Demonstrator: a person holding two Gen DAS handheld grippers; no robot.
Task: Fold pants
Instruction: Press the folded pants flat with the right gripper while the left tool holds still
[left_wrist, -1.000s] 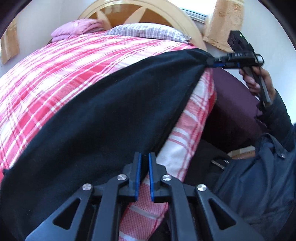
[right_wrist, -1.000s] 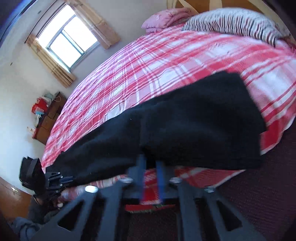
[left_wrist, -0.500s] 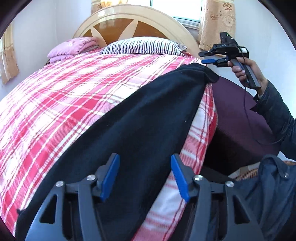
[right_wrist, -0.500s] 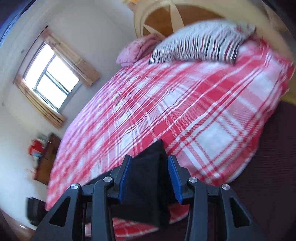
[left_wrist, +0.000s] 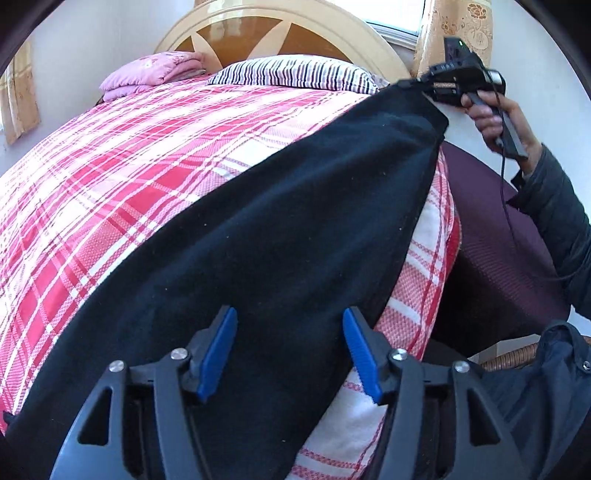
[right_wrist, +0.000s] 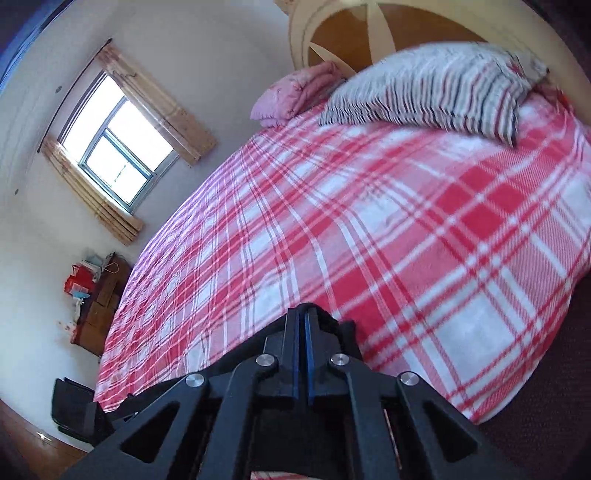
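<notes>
Black fleece pants (left_wrist: 280, 236) lie stretched along the edge of the red-and-white plaid bedspread (left_wrist: 129, 177). Near us, left gripper (left_wrist: 288, 354) spread, blue pads either side of the cloth, not gripping. Far end: right gripper (left_wrist: 413, 84) pinching the corner. Mid-fold, I'd say; next, left must clamp.

The pants (left_wrist: 280, 229) lie on the bed (left_wrist: 122, 177), running from 7 o'clock up to 1 o'clock along its right edge. The left gripper (left_wrist: 288, 354) sits at 6 o'clock over their near end; the right gripper (left_wrist: 424, 86) is at their far corner, at 1 o'clock. Behind, at 12 o'clock, a pillow (left_wrist: 295, 74) rests before the headboard (left_wrist: 280, 33), with a folded blanket (left_wrist: 151, 72) left of it.
</notes>
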